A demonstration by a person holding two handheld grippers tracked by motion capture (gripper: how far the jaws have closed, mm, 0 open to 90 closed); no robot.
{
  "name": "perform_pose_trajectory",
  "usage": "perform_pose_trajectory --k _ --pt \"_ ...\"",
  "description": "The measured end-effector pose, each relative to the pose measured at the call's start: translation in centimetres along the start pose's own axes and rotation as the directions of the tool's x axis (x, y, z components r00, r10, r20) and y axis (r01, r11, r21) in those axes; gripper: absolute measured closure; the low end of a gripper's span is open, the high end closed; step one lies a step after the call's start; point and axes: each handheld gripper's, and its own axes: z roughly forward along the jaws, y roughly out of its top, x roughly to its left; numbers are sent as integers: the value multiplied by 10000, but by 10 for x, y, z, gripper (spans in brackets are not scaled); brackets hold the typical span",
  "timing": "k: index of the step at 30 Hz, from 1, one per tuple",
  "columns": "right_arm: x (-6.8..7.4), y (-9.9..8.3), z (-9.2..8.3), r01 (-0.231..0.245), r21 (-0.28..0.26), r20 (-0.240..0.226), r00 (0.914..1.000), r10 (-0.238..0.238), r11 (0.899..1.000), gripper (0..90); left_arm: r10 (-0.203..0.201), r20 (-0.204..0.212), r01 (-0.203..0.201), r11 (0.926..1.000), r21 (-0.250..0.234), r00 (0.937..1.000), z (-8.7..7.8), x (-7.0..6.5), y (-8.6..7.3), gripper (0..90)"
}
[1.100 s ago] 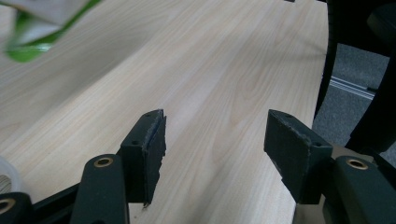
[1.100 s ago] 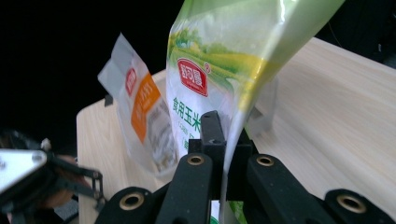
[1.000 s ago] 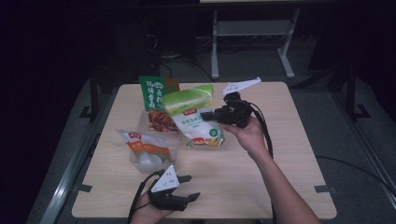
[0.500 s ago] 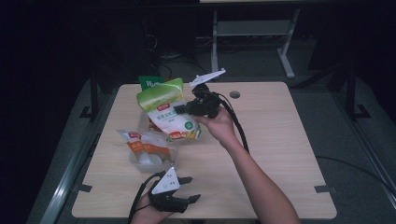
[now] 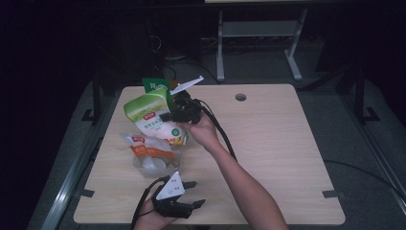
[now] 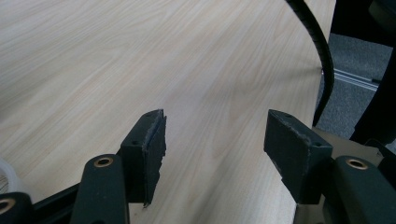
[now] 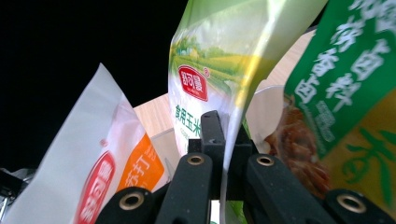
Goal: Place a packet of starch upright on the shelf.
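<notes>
A green and white food pouch (image 5: pixel 148 117) hangs in the air over the table's left side, and my right gripper (image 5: pixel 167 116) is shut on its edge. In the right gripper view the pouch (image 7: pixel 210 70) rises from between the pinched jaws. Below it sits a white and orange pouch (image 5: pixel 146 146) in a clear plastic tub (image 5: pixel 158 165). A dark green packet (image 5: pixel 154 86) stands behind. My left gripper (image 5: pixel 197 194) rests near the table's front edge, open, with bare wood between its fingers (image 6: pixel 149 154).
The light wooden table (image 5: pixel 277 143) has a small round hole (image 5: pixel 241 97) near its far edge. A black cable (image 6: pixel 317 51) trails across the left gripper view. A metal stand (image 5: pixel 258 33) is on the dark floor beyond.
My right gripper has carried the green and white pouch leftward across the table to above the tub and the other packets. The left gripper has stayed put.
</notes>
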Motion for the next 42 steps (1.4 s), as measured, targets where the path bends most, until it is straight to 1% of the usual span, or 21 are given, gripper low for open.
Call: perform_pose_trajectory --k 2,4,5,8,9,10,11,14,15,17,19,20,23,24,27,28,29,31,34,35,42 --pt "1 0 8 -54 96 17 10000 54 9999 900 -15 1 15 10000 3 10000 0 0 0 385" --pt "1 -1 15 9 25 -49 10000 -9 10000 900 3 3 -3 10000 -11 10000 -1 0 0 385" --pt "2 -2 21 -106 -15 -77 9999 106 9999 900 27 28 -27 10000 47 10000 -1 1 0 385" --pt "1 -4 26 -273 -48 -91 9996 272 9996 900 22 36 -22 10000 13 10000 0 0 0 385" --pt "-1 -8 31 -441 -153 -72 9990 440 9989 900 67 31 -67 10000 11 10000 -1 0 0 386" --pt "-1 -8 31 -441 -153 -72 9990 440 9989 900 67 31 -67 10000 11 10000 -1 0 0 386" --pt "-1 -14 36 -544 -266 -4 9985 544 9982 900 68 34 -68 10000 -5 10000 -1 0 0 386" --pt "-2 -20 39 -558 -305 98 9984 561 9980 900 55 39 -55 10000 -5 10000 -2 1 0 386" --pt "-4 -26 39 -690 -414 118 9975 695 9968 899 15 43 -15 10000 -9 10000 -2 1 0 386" --pt "-5 -29 39 -780 -451 108 9969 786 9959 899 -16 52 16 10000 -11 10000 -2 1 0 386" --pt "-7 -33 38 -677 -492 149 9975 685 9965 897 33 67 -33 10000 45 10000 -1 1 0 386" --pt "-7 -34 38 -728 -472 130 9972 734 9962 896 23 76 -23 10000 26 10000 0 0 0 386" --pt "-5 -37 35 -432 -279 196 9989 437 9987 889 61 68 -61 10000 39 10000 1 0 0 386" --pt "-5 -37 35 -432 -279 196 9989 437 9987 887 41 68 -41 10000 29 10000 1 0 0 386" --pt "-4 -39 32 -95 -13 266 9996 96 10000 877 55 54 -55 10000 66 10000 1 0 0 386" --pt "-4 -39 32 -95 -13 266 9996 96 10000 877 51 52 -51 10000 71 10000 2 0 0 386" --pt "-4 -41 30 -144 179 359 9993 137 9997 876 40 54 -40 10000 66 10000 2 0 0 386" --pt "-5 -43 29 -154 280 361 9992 144 9995 877 28 57 -29 10000 86 10000 2 1 -1 386" --pt "-8 -49 27 -131 408 369 9993 116 9991 876 34 84 -35 9999 116 10000 3 1 -1 385" --pt "-9 -52 25 -115 546 398 9992 93 9984 877 30 105 -31 9999 115 9999 4 0 -1 386" --pt "-11 -57 24 -86 631 305 9995 67 9980 885 32 78 -33 9999 150 10000 4 0 -1 385"
